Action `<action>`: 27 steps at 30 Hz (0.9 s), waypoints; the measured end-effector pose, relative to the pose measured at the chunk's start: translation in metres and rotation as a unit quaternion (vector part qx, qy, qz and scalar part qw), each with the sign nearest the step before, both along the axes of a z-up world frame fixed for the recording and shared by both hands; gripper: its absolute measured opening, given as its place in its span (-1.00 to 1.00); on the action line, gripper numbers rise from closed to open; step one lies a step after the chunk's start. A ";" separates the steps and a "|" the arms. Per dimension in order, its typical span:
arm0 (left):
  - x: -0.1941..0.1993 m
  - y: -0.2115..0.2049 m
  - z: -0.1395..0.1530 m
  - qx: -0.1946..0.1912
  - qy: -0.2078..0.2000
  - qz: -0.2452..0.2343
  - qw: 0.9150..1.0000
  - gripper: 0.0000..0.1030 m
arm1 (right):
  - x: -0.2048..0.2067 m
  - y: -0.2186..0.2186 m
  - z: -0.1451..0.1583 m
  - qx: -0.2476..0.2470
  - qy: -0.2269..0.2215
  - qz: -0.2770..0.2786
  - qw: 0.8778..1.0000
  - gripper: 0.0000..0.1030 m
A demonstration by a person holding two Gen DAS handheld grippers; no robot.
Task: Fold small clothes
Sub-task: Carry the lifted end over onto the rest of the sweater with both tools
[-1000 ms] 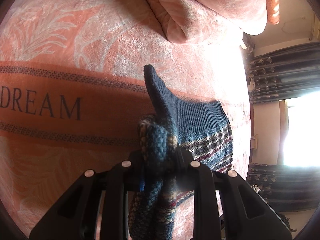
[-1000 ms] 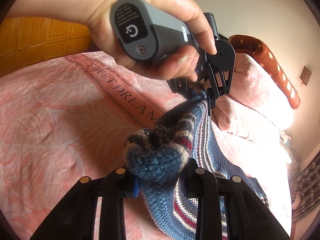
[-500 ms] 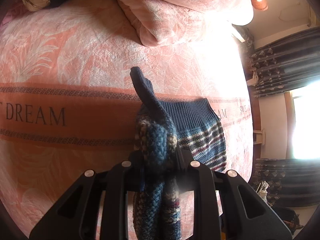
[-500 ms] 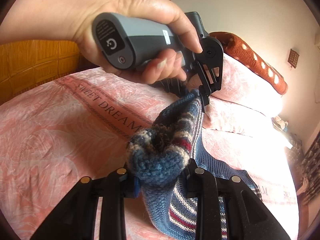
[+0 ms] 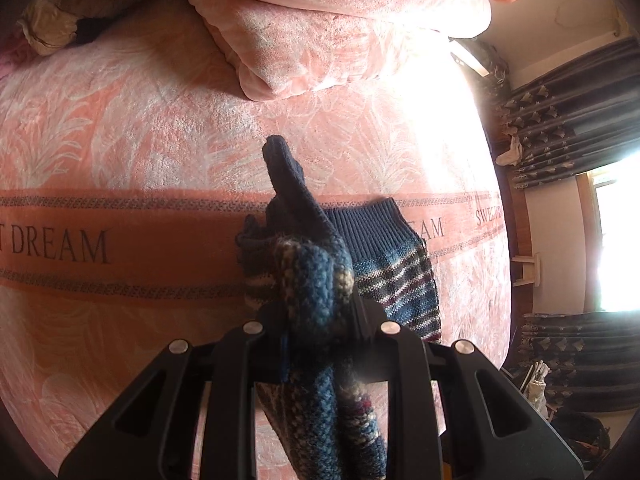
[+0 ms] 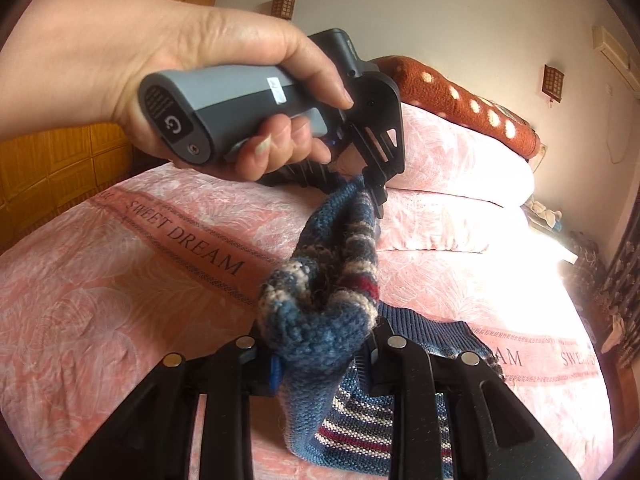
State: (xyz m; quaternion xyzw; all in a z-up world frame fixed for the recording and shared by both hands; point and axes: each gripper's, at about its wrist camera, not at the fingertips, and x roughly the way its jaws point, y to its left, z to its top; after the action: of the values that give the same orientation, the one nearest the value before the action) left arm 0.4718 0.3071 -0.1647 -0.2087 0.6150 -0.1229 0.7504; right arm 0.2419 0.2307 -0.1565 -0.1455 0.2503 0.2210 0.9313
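A small blue knitted sweater (image 5: 394, 276) with cream and red stripes lies partly on the pink bedspread; its ribbed hem (image 5: 370, 222) rests flat. My left gripper (image 5: 320, 320) is shut on a bunched edge of the sweater, lifted off the bed. My right gripper (image 6: 320, 344) is shut on another bunched edge of the sweater (image 6: 320, 320). In the right wrist view the knit stretches between the two grippers, and a hand (image 6: 192, 60) holds the left gripper (image 6: 374, 196) above the bed, up ahead.
The bedspread (image 5: 120, 160) bears an orange band reading "DREAM" (image 5: 60, 246). Folded pink quilts (image 5: 320, 24) and an orange spotted bolster (image 6: 460, 96) lie at the bed's head. Dark curtains (image 5: 568, 140) and a bright window are to the right. A wooden wardrobe (image 6: 60, 160) stands behind.
Both grippers have risen and drawn back with the sweater held between them. More of the bed and the sweater's hem shows below the left gripper.
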 end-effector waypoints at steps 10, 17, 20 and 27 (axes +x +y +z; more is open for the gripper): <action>0.008 -0.040 0.002 0.018 0.000 -0.012 1.000 -0.60 | 0.009 -0.038 0.002 0.029 0.014 -0.029 0.999 -0.49; 0.014 -0.070 0.001 0.030 0.003 -0.021 0.999 -0.60 | 0.011 -0.062 0.000 0.043 0.020 -0.045 0.998 -0.50; 0.017 -0.083 -0.001 0.037 0.004 -0.025 0.999 -0.60 | 0.014 -0.074 -0.001 0.050 0.024 -0.052 0.997 -0.50; 0.024 -0.118 -0.010 0.059 0.008 -0.035 0.998 -0.60 | 0.022 -0.104 -0.008 0.068 0.034 -0.071 0.995 -0.51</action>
State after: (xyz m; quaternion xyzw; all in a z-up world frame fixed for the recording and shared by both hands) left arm 0.4963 0.1895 -0.1744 -0.1432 0.6342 -0.1113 0.7516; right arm 0.2639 0.1271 -0.1641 -0.0566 0.2757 0.1757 0.9433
